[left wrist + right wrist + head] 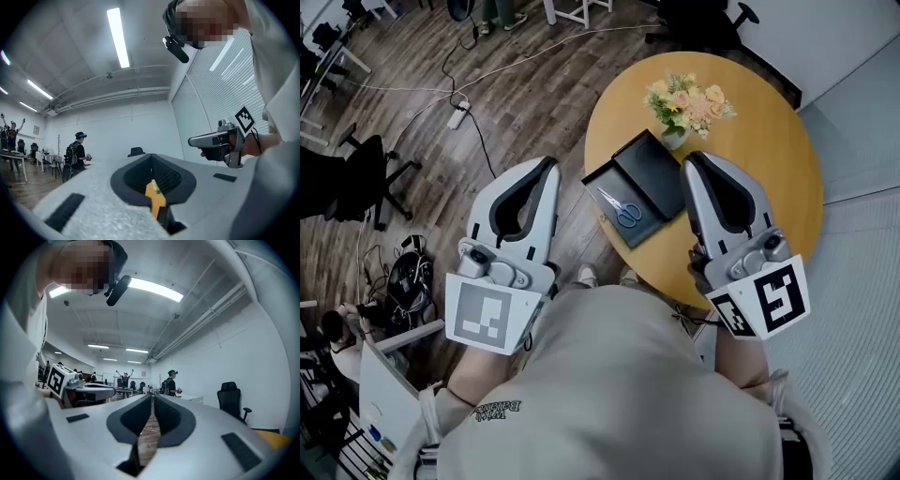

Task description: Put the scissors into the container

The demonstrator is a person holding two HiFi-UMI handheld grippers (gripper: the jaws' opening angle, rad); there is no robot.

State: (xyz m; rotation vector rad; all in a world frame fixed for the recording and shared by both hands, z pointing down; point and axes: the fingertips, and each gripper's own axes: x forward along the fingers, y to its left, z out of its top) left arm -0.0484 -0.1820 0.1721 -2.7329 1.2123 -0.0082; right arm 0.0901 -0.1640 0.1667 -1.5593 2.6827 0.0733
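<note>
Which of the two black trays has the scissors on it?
The front-left tray, nearer the person: the blue-handled scissors lie on it. The other tray, by the flowers, holds nothing.

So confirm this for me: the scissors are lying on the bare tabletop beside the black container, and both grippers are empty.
Not quite. The head view shows the scissors lying inside the black container, not on the bare table beside it. The rest holds: the left gripper and the right gripper are both empty, jaws together.
</note>
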